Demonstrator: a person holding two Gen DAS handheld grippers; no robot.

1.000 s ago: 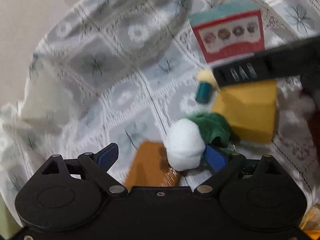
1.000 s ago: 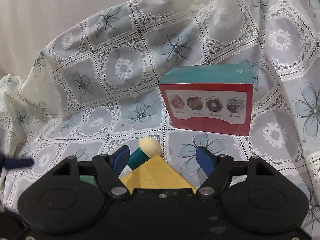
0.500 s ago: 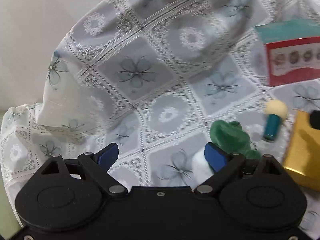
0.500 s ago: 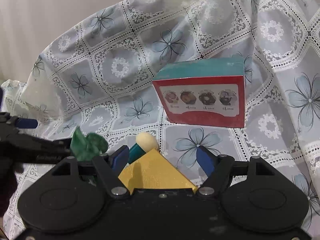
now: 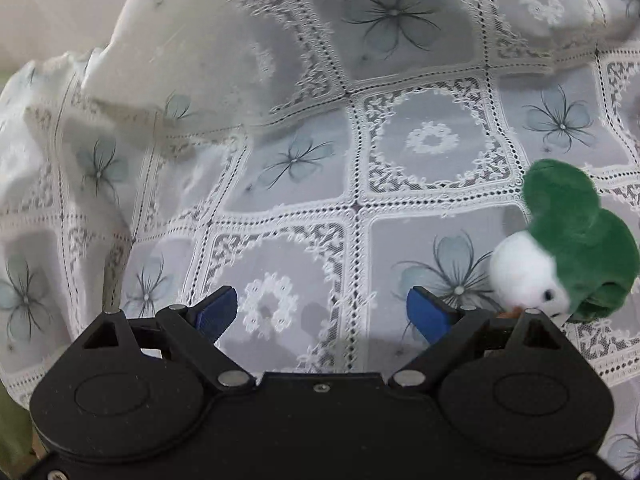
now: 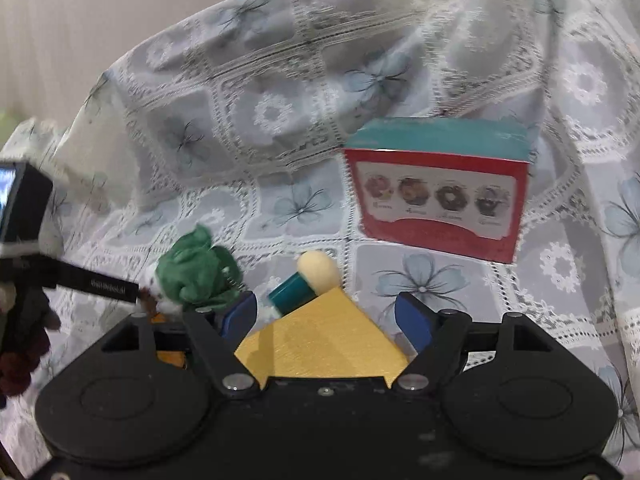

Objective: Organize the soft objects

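A green and white plush toy (image 5: 560,256) lies on the lace cloth just outside the right finger of my left gripper (image 5: 320,304). The left jaws are closing, still wide apart, with only cloth between them. In the right wrist view the plush toy (image 6: 196,272) sits at the left, with a left gripper finger (image 6: 96,286) touching its edge. A yellow sponge block (image 6: 324,344) lies between the jaws of my right gripper (image 6: 324,304), which are opening; the pads stand clear of it. A teal-handled foam applicator (image 6: 304,284) rests against the block's far corner.
A red and teal box (image 6: 440,196) with doughnut pictures stands at the back right. An orange piece (image 6: 170,356) shows under the right gripper's left finger. The lace cloth (image 5: 432,140) rises in folds at the back and left.
The left wrist view has swung left: the plush toy went from between the jaws to outside the right finger, and the box and yellow block left that view. In the right wrist view the plush toy came into sight.
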